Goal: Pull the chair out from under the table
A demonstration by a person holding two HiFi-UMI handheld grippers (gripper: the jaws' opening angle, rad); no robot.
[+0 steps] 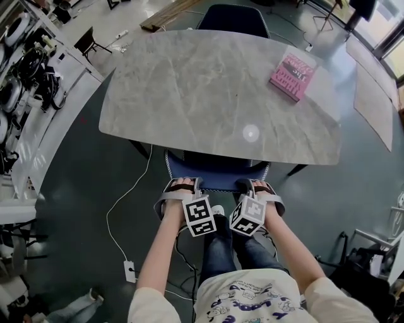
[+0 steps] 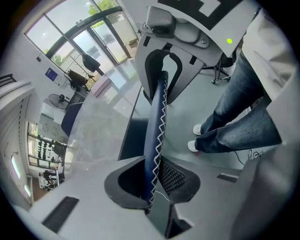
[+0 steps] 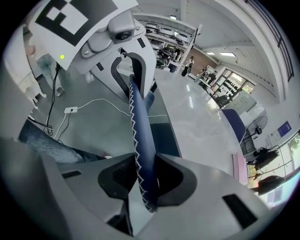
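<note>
The chair point(image 1: 214, 171) has a dark blue back with white zigzag stitching and stands tucked under the near edge of the grey marble table point(image 1: 214, 88). Both grippers sit on the top edge of its back, pointing steeply down. My left gripper point(image 1: 182, 187) holds the left end and my right gripper point(image 1: 252, 187) the right end. In the left gripper view, the chair back point(image 2: 157, 117) runs between the left gripper's point(image 2: 152, 176) pads, which press on it. The right gripper view shows the chair back point(image 3: 139, 126) pinched the same way in the right gripper point(image 3: 145, 180). The seat is hidden under the table.
A pink book point(image 1: 293, 76) lies at the table's far right. A second blue chair point(image 1: 232, 19) stands at the far side. A white cable and power strip point(image 1: 129, 271) lie on the floor to my left. Shelving point(image 1: 25, 76) lines the left, and another table point(image 1: 372, 94) stands right.
</note>
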